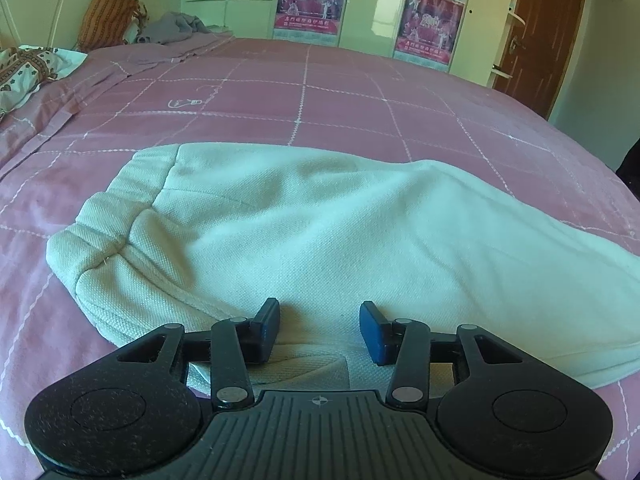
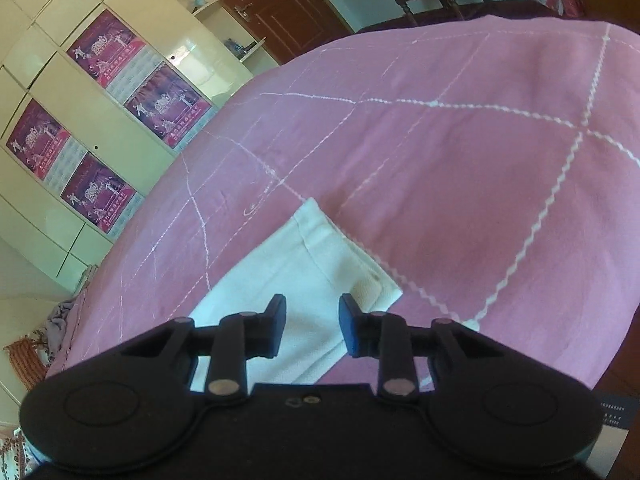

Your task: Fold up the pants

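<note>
Left gripper [image 1: 319, 330] parted over pants [image 1: 320, 232], right gripper [image 2: 312, 326] parted at leg end

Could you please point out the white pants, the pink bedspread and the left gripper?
white pants [image 1: 312, 220], left wrist view, middle of the fabric.
pink bedspread [image 1: 340, 96], left wrist view, bare quilted area.
left gripper [image 1: 320, 330], left wrist view, midway between fingertips.

White textured pants [image 1: 304, 232] lie folded lengthwise on the pink bedspread [image 1: 360, 96]; elastic waistband at left.
</note>
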Available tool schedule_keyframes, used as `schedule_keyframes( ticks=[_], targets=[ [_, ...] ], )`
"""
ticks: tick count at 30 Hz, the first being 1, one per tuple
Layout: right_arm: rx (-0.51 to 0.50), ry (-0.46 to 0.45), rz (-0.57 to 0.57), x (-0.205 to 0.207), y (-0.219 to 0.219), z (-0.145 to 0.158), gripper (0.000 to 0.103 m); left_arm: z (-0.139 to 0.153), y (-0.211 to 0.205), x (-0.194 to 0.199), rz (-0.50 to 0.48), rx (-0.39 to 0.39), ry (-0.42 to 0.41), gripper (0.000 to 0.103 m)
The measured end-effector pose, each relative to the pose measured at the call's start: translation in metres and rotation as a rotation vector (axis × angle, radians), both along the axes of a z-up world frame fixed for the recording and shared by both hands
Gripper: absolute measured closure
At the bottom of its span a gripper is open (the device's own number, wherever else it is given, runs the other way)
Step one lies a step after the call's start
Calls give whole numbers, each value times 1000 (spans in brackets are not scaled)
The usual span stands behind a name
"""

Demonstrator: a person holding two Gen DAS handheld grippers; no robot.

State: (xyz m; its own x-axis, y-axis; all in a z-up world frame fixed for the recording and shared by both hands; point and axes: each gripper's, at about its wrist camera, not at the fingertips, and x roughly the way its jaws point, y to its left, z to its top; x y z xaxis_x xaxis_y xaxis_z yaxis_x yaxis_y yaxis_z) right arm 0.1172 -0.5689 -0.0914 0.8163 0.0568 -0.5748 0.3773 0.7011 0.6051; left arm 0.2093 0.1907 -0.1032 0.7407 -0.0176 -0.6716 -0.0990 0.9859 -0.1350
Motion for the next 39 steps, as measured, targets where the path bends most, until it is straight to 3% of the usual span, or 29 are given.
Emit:
schedule_keyframes(
  ticks=[8, 12, 14, 15, 18, 20, 22, 23, 26, 27, 30, 35, 37, 39],
  targets=[
    [7, 45, -2, -7, 8, -4, 70, -4, 2, -1, 4, -20, -16, 57],
    [14, 29, -18, 2, -2, -9, 79, -5, 4, -2, -3, -25, -21, 57],
    [-30, 38, -13, 5, 1, -8, 96, -6, 5, -4, -6, -30, -29, 56],
    [-60, 30, -5, 5, 5, -6, 98, -7, 5, -4, -6, -34, -32, 56],
    [-105, -101, 0, -9, 11, 14, 99, -6, 6, -4, -17, -36, -26, 56],
    [-102, -37, -27, -5, 6, 9, 99, -3, 8, -2, -33, -39, -11, 56],
    [-17, 78, -47, 6, -6, -14, 98, 2, 11, -2, -39, -35, 0, 56],
    [13, 74, -53, 6, -9, -17, 97, 4, 12, -4, -39, -32, -1, 56],
    [35, 29, -50, -6, -7, -10, 68, 6, 18, -16, -36, -40, -27, 56],
    [31, 34, -39, -10, -5, -9, 52, 4, 20, -20, -33, -52, -39, 56],
    [104, 6, -8, -16, -6, -14, 50, 1, 24, -21, -16, -86, -53, 55],
    [267, -6, -9, 6, -21, -32, 58, -5, 23, -18, -18, -89, -68, 50],
    [253, 8, 1, 13, -16, -32, 97, -4, 24, -20, -12, -96, -80, 50],
    [146, -35, 23, 11, -4, -17, 97, 1, 23, -25, -7, -76, -93, 50]
  ],
)
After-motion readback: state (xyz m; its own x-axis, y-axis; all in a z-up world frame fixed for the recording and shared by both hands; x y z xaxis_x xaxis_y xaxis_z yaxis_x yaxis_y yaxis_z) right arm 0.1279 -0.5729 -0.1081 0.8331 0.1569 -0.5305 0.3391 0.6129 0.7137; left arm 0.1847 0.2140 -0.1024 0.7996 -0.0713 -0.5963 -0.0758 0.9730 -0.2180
